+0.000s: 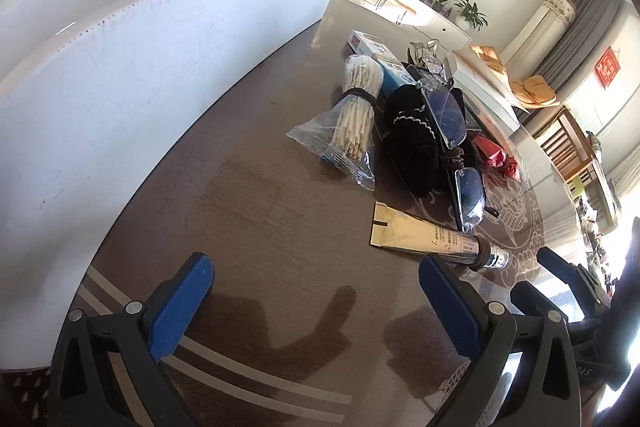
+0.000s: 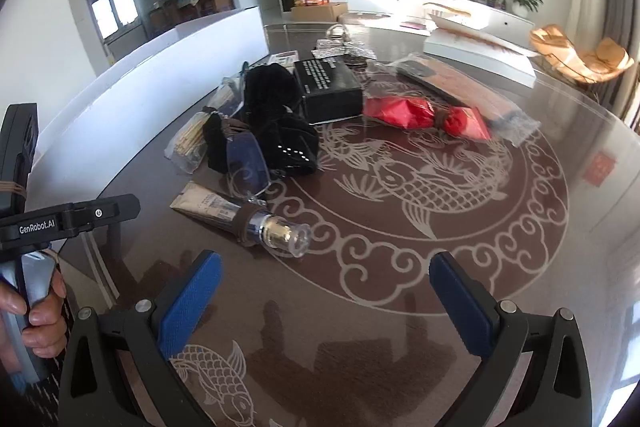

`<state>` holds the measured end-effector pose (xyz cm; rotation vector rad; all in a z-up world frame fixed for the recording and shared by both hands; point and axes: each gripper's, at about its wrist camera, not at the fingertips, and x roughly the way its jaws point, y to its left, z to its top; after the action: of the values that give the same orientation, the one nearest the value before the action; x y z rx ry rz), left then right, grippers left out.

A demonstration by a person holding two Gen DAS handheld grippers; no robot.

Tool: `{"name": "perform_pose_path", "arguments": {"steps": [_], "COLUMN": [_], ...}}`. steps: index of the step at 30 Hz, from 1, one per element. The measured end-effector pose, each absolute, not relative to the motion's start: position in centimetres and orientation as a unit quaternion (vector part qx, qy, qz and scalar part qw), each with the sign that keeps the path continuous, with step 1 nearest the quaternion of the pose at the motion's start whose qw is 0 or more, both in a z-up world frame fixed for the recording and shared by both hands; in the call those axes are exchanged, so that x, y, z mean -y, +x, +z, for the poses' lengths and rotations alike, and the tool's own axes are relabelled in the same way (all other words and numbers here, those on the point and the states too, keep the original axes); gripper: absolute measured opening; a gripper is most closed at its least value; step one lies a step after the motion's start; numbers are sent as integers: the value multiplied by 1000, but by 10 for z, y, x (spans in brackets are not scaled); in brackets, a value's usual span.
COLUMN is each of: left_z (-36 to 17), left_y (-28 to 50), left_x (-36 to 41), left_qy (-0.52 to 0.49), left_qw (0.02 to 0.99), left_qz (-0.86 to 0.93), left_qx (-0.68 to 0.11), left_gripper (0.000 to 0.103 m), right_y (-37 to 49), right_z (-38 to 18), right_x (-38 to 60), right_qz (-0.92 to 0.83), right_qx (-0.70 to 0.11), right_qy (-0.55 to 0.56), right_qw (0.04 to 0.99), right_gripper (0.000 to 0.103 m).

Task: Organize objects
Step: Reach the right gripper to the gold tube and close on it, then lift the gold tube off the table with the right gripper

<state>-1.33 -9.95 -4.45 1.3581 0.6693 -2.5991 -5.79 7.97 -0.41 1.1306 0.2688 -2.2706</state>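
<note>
A cluster of objects lies on the brown glass table point(image 2: 400, 327). Nearest is a gold tube point(image 1: 424, 233) point(image 2: 224, 209) with a clear cap. Behind it are blue-tinted glasses point(image 1: 466, 187) point(image 2: 246, 165) resting on a black cloth pouch point(image 1: 408, 139) point(image 2: 280, 123), and a bag of thin sticks point(image 1: 354, 115) point(image 2: 188, 141). A black box point(image 2: 326, 89) and red packets point(image 2: 416, 115) lie farther back. My left gripper point(image 1: 316, 291) is open and holds nothing, its right pad just short of the tube's cap. My right gripper point(image 2: 326, 291) is open over the fish pattern, empty.
A white partition board point(image 1: 140, 87) point(image 2: 160, 67) runs along the table's left edge. A blue-and-white carton point(image 1: 372, 47) and a clear bag point(image 2: 460, 83) with a dark item lie behind the cluster. A hand point(image 2: 38, 311) holds the left gripper's handle at far left.
</note>
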Motion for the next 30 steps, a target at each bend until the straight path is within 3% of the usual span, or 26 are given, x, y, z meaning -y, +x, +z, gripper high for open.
{"name": "perform_pose_path", "arguments": {"steps": [4, 12, 14, 24, 30], "left_z": [-43, -44, -45, -38, -24], "left_y": [-13, -5, -4, -14, -72], "left_x": [97, 105, 106, 72, 17], "left_qy": [444, 441, 443, 448, 460], "left_qw": [67, 72, 70, 16, -16], "left_qz": [-865, -863, -861, -873, -875], "left_qx": [-222, -236, -239, -193, -148], "left_gripper": [103, 103, 103, 103, 103], "right_y": [-78, -63, -51, 0, -3], "right_z": [-14, -29, -28, -30, -33], "right_x": [-37, -9, -20, -131, -146], "right_qz": [-807, -784, -788, -849, -870], "right_qx": [-152, -176, -165, -125, -92], "right_qy": [452, 470, 477, 479, 454], "right_qw": [349, 365, 353, 187, 168], "right_gripper": [98, 36, 29, 29, 30]}}
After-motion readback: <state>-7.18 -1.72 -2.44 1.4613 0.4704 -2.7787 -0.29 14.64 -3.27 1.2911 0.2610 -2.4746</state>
